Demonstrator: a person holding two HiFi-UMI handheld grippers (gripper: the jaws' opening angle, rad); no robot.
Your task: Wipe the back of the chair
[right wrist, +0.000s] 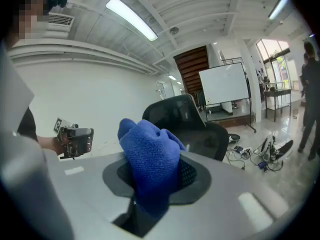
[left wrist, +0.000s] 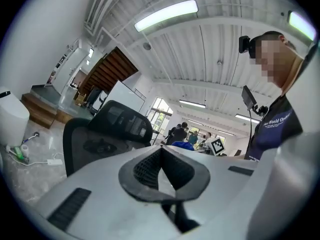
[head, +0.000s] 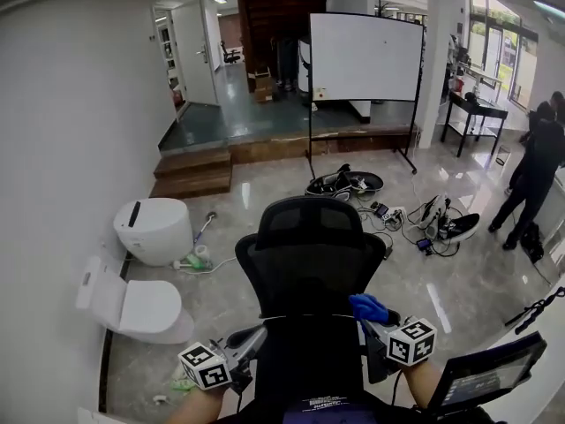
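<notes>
A black mesh office chair (head: 305,254) stands right in front of me with its back toward me. My right gripper (head: 369,308) is shut on a blue cloth (right wrist: 150,159), held by the right side of the chair back at its lower part. My left gripper (head: 261,332) is shut with nothing between its jaws and hovers by the left side of the chair back. The same chair (left wrist: 107,129) appears ahead in the left gripper view, and the chair (right wrist: 185,121) rises behind the cloth in the right gripper view. Neither gripper visibly touches the chair.
Two white toilet units (head: 154,228) sit by the left wall. Wooden steps (head: 194,170) and a whiteboard (head: 364,57) stand beyond the chair. Cables and gear (head: 415,219) litter the floor at right, where a person (head: 534,170) stands. A dark screen (head: 490,374) sits at lower right.
</notes>
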